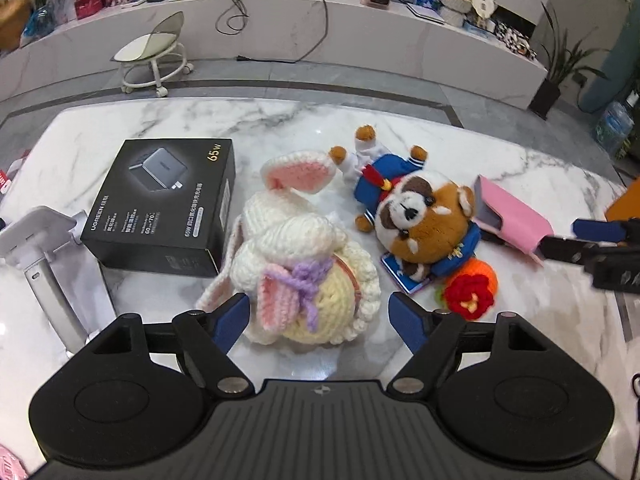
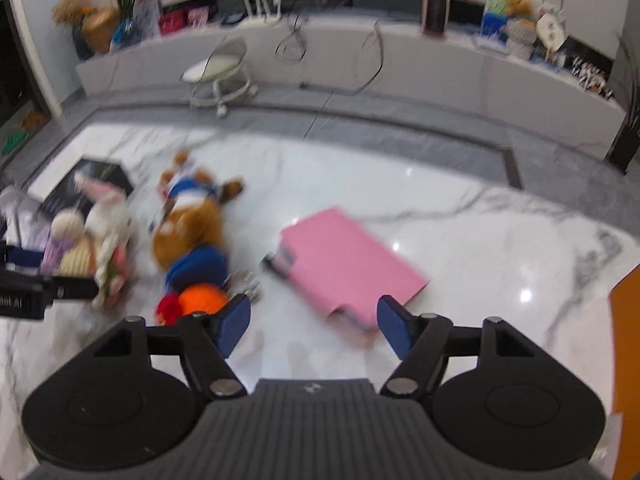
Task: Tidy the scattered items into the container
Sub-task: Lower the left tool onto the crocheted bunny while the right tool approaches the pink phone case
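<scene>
On the marble table (image 1: 520, 320) lie a cream crocheted rabbit (image 1: 296, 264), a red panda plush in blue (image 1: 420, 216), an orange and red crocheted flower (image 1: 472, 288), a pink case (image 1: 512, 216) and a black UGREEN box (image 1: 164, 204). My left gripper (image 1: 318, 320) is open, its fingers on either side of the rabbit's near end. My right gripper (image 2: 314, 326) is open and empty, just in front of the pink case (image 2: 348, 264); it also shows in the left wrist view (image 1: 580, 244). The right wrist view is blurred. An orange edge (image 2: 626, 320), possibly the container, shows at far right.
A white phone stand (image 1: 44, 248) stands at the table's left. Beyond the table are a low white stool (image 1: 152, 56), a long marble ledge with cables and clutter (image 1: 320, 12), and potted plants (image 1: 560, 64).
</scene>
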`<state>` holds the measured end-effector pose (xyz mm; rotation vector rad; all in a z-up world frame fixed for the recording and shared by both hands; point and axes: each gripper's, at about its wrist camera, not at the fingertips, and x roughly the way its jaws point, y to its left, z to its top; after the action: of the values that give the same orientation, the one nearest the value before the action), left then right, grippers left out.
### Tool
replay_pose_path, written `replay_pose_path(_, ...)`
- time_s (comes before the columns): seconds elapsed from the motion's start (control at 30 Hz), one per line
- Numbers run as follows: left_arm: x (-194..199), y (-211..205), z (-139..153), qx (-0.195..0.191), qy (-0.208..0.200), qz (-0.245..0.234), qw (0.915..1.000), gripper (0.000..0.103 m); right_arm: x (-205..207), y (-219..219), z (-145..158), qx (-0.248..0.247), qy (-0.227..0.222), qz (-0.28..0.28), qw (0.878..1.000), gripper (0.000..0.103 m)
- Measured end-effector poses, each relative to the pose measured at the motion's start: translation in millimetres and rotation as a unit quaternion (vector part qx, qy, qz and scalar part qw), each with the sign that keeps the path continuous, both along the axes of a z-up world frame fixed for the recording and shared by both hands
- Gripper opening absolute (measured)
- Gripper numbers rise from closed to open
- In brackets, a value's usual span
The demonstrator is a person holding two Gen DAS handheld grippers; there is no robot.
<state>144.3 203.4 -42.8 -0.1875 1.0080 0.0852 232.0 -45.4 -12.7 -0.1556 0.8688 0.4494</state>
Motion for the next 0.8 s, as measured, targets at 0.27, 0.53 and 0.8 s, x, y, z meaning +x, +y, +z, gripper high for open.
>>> replay_pose_path(0.27, 4, 15, -5, -0.051, -0.010, 0.049, 0.9975, 0.089, 19, 1, -25, -0.038, -0.007, 0.082, 0.996, 0.086)
replay_pose_path(0.53, 10, 19, -13, -0.062, -0.017, 0.058, 0.9962, 0.091, 37, 12, -53, -0.052, -0.015, 0.093, 0.994, 0.100)
replay_pose_path(0.8, 17, 20, -15, -0.071, -0.021, 0.050, 0.9960, 0.089, 49, 12, -52, -0.076, 0.005, 0.109, 0.991, 0.088)
